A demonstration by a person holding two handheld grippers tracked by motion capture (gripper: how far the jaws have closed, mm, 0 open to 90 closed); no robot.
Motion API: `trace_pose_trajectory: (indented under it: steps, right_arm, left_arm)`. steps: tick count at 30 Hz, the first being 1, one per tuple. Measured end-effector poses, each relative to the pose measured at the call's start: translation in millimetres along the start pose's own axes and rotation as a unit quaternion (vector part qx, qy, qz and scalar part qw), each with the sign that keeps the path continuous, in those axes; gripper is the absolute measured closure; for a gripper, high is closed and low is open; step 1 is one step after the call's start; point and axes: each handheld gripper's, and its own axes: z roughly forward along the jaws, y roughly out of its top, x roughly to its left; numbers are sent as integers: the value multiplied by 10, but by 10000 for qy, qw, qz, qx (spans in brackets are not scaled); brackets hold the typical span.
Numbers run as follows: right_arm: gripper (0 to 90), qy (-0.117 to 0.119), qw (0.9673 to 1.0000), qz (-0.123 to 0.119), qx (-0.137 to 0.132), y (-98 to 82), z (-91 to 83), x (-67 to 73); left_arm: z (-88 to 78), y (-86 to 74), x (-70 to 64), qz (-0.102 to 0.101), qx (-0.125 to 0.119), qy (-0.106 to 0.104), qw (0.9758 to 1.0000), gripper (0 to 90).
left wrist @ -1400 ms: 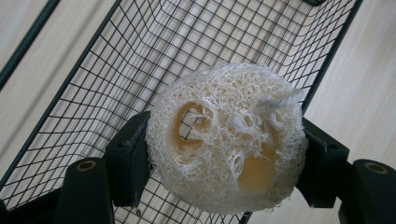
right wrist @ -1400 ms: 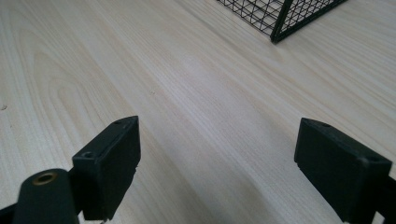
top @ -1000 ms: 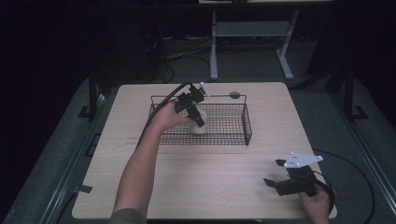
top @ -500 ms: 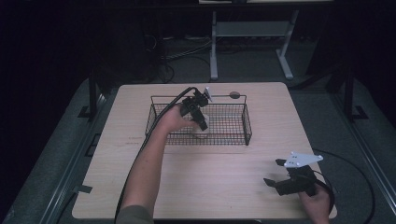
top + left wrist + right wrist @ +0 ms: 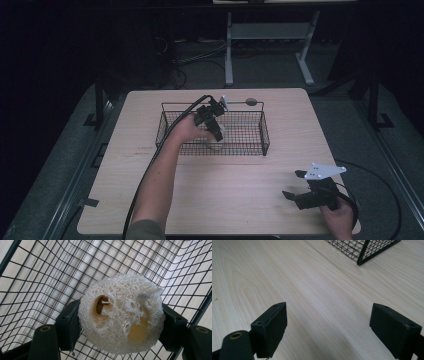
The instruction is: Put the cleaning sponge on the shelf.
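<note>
A pale, fibrous loofah sponge (image 5: 121, 315) with round holes is clamped between the two black jaws of my left gripper (image 5: 120, 325). In the high view that left gripper (image 5: 216, 131) reaches down inside the black wire basket (image 5: 262, 131) at the back middle of the table, and the loofah (image 5: 220, 132) shows as a pale patch at its tip. My right gripper (image 5: 299, 190) rests near the front right corner of the table. Its jaws stand wide apart over bare wood in the right gripper view (image 5: 328, 327), holding nothing.
A small dark round object (image 5: 251, 102) lies on the table behind the basket. A corner of the wire basket (image 5: 362, 251) shows at the top of the right gripper view. The light wooden table (image 5: 230, 185) has open room across its front half. Cables trail from both grippers.
The left gripper has lowered and moved slightly right, deeper into the basket, with the loofah still in it. The right gripper has stayed where it was.
</note>
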Motion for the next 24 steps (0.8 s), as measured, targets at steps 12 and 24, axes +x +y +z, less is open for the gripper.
trace_pose_trajectory:
  steps: [12, 24]
  right_arm:
    - [141, 12, 10000, 6, -27, 1, -8, 1]
    - [141, 0, 10000, -4, -8, 6, -4, 4]
  left_arm:
    - [-63, -32, -14, -3, -33, 16, 10000, 229]
    - [-165, -137, 9, -5, -139, -13, 9999, 223]
